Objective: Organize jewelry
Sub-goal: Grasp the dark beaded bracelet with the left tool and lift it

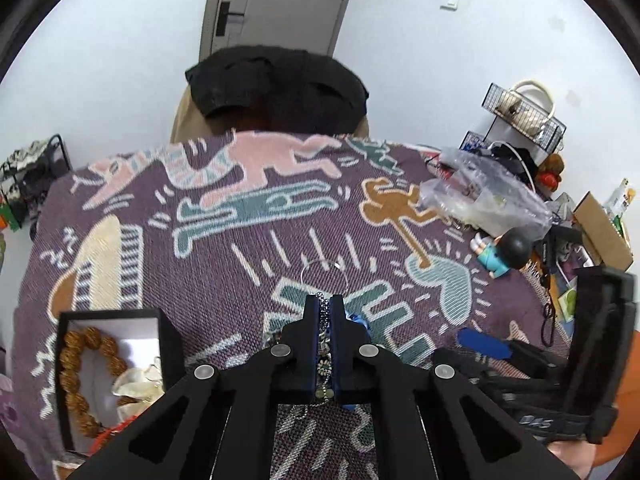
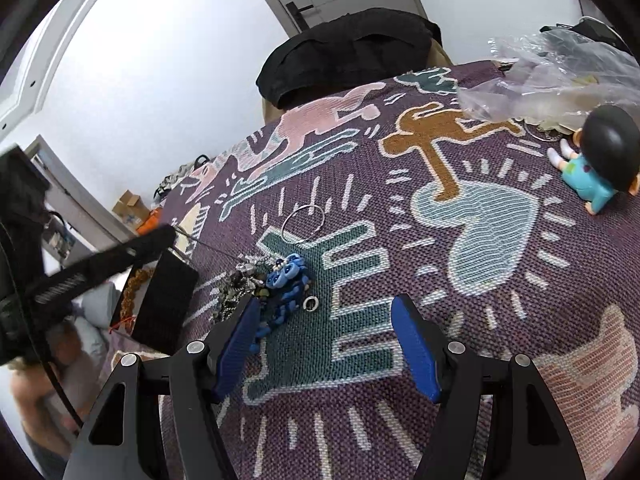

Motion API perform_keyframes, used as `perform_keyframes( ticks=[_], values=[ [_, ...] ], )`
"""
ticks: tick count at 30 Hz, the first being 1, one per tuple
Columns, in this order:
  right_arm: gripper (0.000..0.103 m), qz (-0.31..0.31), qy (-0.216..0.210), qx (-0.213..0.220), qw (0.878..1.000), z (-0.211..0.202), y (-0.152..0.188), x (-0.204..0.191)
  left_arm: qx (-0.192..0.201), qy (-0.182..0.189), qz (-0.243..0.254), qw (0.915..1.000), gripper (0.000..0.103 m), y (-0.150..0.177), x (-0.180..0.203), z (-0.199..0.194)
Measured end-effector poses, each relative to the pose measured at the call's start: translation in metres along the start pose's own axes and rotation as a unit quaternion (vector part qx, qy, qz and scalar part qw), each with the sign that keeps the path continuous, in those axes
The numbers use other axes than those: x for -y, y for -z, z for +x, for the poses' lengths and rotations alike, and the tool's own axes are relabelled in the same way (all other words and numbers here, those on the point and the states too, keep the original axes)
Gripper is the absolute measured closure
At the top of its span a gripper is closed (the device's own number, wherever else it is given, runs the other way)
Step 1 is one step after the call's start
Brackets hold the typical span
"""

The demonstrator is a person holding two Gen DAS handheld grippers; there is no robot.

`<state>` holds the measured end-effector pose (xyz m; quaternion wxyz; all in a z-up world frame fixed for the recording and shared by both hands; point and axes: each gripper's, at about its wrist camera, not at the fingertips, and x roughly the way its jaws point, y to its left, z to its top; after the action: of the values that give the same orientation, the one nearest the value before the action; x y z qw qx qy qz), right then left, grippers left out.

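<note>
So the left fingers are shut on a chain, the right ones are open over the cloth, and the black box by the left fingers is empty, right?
Not quite. The black box is not empty: the left wrist view shows a brown bead bracelet in it. The rest holds: the left gripper is shut on a chain, and the right gripper is open over the cloth.

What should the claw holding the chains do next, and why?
Probably carry them over to the open box beside it. The left gripper is shut on the beaded chains, and the box already holds a brown bead bracelet.
</note>
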<state>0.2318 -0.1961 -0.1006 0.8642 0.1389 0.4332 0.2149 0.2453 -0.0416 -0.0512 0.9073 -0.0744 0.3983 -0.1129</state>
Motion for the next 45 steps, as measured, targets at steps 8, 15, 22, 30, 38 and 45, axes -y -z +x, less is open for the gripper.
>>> perform_keyframes(
  ticks=[8, 15, 22, 30, 38, 45],
  values=[
    [0.04, -0.006, 0.0, -0.018, 1.0, 0.016, -0.004, -0.008, 0.034, 0.0, 0.009, 0.9994, 0.099, -0.016, 0.006, -0.031],
    [0.04, -0.023, 0.011, -0.032, 0.999, 0.031, -0.015, -0.018, 0.078, -0.011, 0.021, 0.9966, 0.099, -0.048, 0.013, -0.075],
    [0.04, -0.043, 0.02, -0.049, 0.998, 0.047, -0.023, -0.028, 0.114, -0.028, 0.033, 0.9926, 0.099, -0.077, 0.019, -0.117],
    [0.043, -0.057, 0.02, -0.065, 0.996, 0.058, -0.021, -0.038, 0.155, -0.043, 0.053, 0.9856, 0.099, -0.1, 0.033, -0.165],
    [0.046, -0.062, 0.047, -0.072, 0.994, 0.077, -0.027, -0.039, 0.179, -0.066, 0.061, 0.9797, 0.099, -0.11, 0.032, -0.198],
    [0.05, -0.075, 0.057, -0.082, 0.992, 0.086, -0.026, -0.046, 0.185, -0.082, 0.05, 0.9779, 0.099, -0.109, 0.015, -0.214]
  ],
)
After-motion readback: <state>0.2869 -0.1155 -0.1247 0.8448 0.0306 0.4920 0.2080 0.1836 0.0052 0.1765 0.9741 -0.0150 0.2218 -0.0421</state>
